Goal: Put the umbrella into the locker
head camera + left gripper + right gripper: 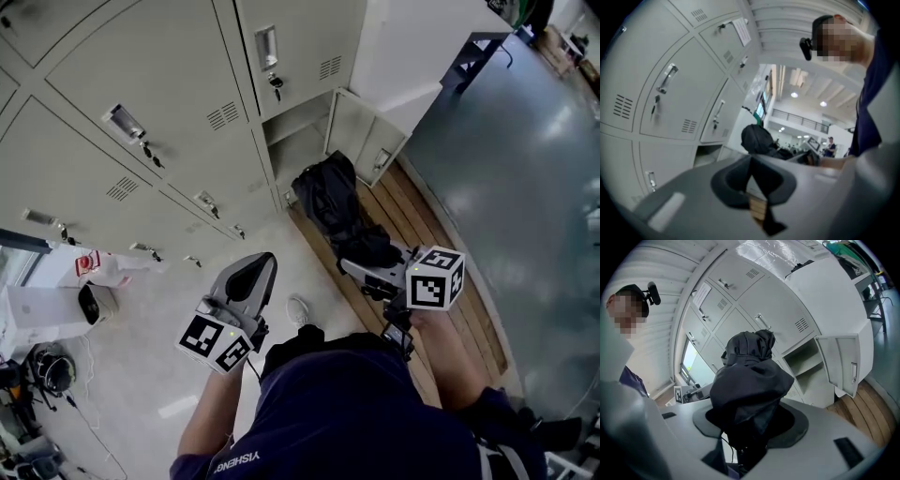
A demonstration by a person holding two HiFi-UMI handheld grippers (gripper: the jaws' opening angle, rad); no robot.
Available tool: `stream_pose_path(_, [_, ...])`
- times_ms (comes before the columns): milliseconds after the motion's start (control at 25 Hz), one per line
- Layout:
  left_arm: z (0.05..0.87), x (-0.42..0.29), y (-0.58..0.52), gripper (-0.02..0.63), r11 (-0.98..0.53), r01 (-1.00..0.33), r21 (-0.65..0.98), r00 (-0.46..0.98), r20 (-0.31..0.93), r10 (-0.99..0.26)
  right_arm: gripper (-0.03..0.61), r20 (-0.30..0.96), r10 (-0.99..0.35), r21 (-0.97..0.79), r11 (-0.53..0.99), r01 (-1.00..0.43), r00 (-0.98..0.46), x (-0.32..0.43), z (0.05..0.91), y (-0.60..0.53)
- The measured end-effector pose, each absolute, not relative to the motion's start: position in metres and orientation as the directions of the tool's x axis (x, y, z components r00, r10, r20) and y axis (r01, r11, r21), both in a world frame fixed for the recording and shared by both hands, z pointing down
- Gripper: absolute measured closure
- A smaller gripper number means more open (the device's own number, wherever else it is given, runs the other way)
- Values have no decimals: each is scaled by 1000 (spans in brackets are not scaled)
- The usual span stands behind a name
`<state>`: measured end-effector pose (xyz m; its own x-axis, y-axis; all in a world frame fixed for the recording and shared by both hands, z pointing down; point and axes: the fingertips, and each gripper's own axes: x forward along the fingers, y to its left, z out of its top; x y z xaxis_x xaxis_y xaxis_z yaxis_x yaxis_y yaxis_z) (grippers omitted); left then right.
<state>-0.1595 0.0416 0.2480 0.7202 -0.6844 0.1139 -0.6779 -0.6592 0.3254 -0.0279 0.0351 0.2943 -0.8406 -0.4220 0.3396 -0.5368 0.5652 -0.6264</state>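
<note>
The black folded umbrella [337,211] sticks forward out of my right gripper [364,264], which is shut on its lower end. In the right gripper view the umbrella [750,380] fills the space between the jaws of the gripper [750,439] and hides the fingertips. The open locker compartment [298,142] lies ahead of the umbrella's tip, its door [361,136] swung out to the right; the compartment [806,362] and its door [841,363] also show in the right gripper view. My left gripper [260,267] hangs to the left, jaws together, holding nothing [754,187].
A wall of closed grey lockers [141,122] spans the left. A wooden slatted bench [441,253] runs along the right. A white spray bottle [103,267] and dark gear [52,370] sit on the floor at left. A dark desk [478,52] stands far right.
</note>
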Motion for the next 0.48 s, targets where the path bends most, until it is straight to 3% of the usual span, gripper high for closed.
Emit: stream_pose_path(480, [271, -195, -17, 612, -677, -645, 354, 755, 160, -636, 365, 473, -448, -569, 502, -651, -759, -41, 333, -34])
